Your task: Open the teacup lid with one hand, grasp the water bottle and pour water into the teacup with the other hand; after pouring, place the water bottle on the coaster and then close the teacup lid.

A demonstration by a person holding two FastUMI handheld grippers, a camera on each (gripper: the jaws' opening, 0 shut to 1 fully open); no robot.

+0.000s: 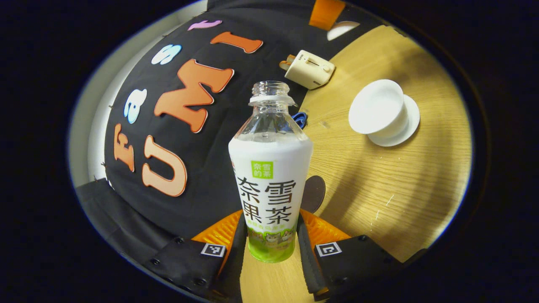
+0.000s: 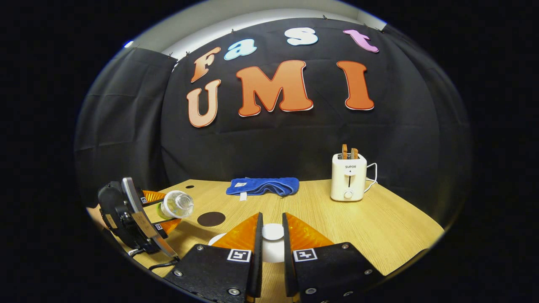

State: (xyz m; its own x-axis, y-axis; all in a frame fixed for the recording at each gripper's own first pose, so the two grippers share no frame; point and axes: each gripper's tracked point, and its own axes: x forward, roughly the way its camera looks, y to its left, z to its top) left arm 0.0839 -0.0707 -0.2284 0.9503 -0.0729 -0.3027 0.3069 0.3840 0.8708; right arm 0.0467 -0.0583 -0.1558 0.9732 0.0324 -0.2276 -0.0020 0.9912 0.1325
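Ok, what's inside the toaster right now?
Two brown slices of toast stick up from the top slots of the white toaster. Their lower parts are hidden inside its body.

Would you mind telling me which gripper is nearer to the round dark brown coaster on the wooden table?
Left. The left gripper, shut on the tilted water bottle, hangs just beside the round dark brown coaster. The right gripper sits farther off, closed around the white lid knob.

Toaster [image 2: 348, 176], cloth [image 2: 262, 186] line table's [image 2: 379, 227] far edge; middle open.
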